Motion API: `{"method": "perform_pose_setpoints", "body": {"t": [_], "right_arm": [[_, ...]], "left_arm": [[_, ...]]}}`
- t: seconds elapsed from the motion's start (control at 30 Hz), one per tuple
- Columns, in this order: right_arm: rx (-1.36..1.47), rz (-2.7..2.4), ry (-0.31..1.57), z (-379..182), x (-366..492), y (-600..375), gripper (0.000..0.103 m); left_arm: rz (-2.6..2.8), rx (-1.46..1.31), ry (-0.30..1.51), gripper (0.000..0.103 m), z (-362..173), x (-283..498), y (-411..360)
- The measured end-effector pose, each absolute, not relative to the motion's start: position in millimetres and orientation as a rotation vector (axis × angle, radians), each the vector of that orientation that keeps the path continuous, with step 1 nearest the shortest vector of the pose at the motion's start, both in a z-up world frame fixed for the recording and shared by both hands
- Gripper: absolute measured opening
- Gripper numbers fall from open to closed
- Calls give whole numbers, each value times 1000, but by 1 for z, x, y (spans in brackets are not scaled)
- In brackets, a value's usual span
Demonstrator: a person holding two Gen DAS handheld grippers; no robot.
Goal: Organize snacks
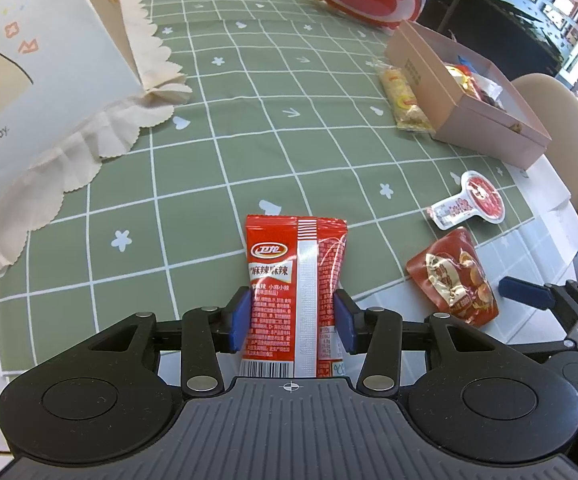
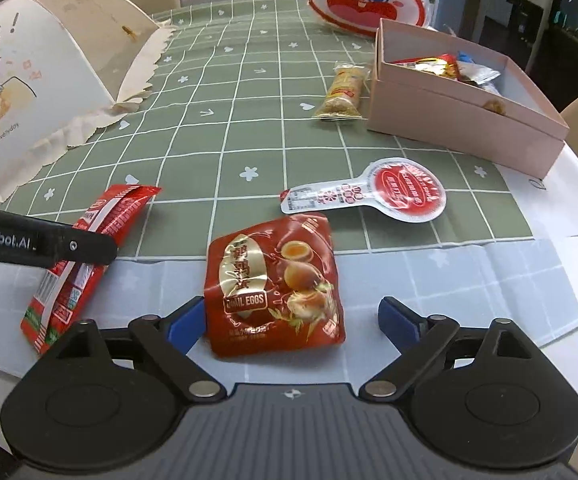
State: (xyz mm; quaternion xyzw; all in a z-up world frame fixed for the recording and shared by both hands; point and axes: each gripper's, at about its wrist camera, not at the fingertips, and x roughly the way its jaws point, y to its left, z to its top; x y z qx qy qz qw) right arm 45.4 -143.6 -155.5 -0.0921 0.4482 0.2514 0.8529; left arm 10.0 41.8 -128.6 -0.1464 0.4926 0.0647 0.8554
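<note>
Left gripper (image 1: 293,322) pinches a red spicy-strip packet (image 1: 295,280) by its sides, above the green checked table (image 1: 209,160) — carry it level toward the pink box (image 1: 469,116).

Right gripper (image 2: 287,320) stands spread around the quail egg pouch (image 2: 275,284): left pad touching its edge, right pad well clear — centre first, then close gently.

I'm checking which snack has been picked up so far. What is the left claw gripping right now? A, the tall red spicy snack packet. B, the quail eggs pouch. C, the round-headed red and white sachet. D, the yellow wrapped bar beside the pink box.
A: the left claw has its blue pads pressed on both sides of the tall red spicy snack packet, while the quail eggs pouch lies between the right claw's open pads.
</note>
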Motion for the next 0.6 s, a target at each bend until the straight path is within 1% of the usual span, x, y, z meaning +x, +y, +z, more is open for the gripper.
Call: {"method": "perform_pose_setpoints", "body": {"t": [0.1, 0.23, 0.27, 0.3, 0.33, 0.47, 0.6], "right_arm": [[-202, 536, 927, -157, 45, -140, 96], [-213, 568, 925, -156, 51, -134, 95], [-217, 574, 925, -155, 53, -133, 93], [-224, 580, 922, -153, 53, -132, 84], [-229, 593, 922, -151, 54, -133, 72], [-220, 583, 931, -142, 56, -142, 71], [-154, 563, 925, -128, 58, -166, 71]], "left_arm": [[134, -288, 1035, 51, -128, 10, 39], [130, -274, 1028, 51, -129, 9, 38], [128, -273, 1027, 51, -129, 8, 38], [127, -271, 1025, 52, -129, 8, 38], [124, -265, 1023, 52, -130, 8, 38], [113, -230, 1029, 53, -130, 8, 35], [88, -152, 1053, 51, -129, 10, 29]]}}
